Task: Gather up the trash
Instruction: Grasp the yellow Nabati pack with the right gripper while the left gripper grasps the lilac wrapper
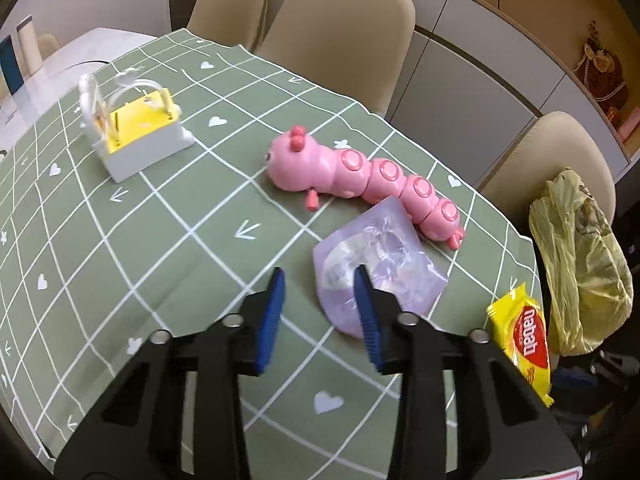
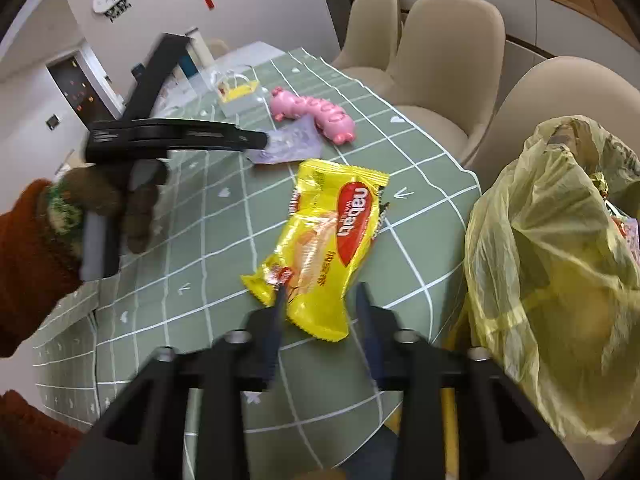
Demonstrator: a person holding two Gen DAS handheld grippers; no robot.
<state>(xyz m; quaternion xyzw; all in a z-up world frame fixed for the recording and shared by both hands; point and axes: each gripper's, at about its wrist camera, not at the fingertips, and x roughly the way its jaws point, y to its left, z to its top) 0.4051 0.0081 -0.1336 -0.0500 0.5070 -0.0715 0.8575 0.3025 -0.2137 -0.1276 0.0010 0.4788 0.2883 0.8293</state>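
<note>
A crumpled purple wrapper (image 1: pixel 384 264) lies on the green checked tablecloth (image 1: pixel 160 240). My left gripper (image 1: pixel 320 280) hovers open at its near left edge; the right blue pad overlaps it and the left pad stands clear. A yellow snack wrapper (image 2: pixel 332 232) lies flat near the table's right edge, and shows at the lower right (image 1: pixel 520 340) in the left wrist view. My right gripper (image 2: pixel 320 300) is open, with the wrapper's near end between its fingers; the pads do not press it. In the right wrist view a gloved hand (image 2: pixel 100 200) holds the left gripper (image 2: pixel 264 140) over the purple wrapper (image 2: pixel 292 140).
A yellow plastic bag (image 2: pixel 560 260) hangs open off the table's right edge, also visible as the bag (image 1: pixel 580 260). A pink caterpillar toy (image 1: pixel 360 176) lies just behind the purple wrapper. A white and yellow toy box (image 1: pixel 140 136) stands at the far left. Beige chairs (image 1: pixel 340 32) line the far side.
</note>
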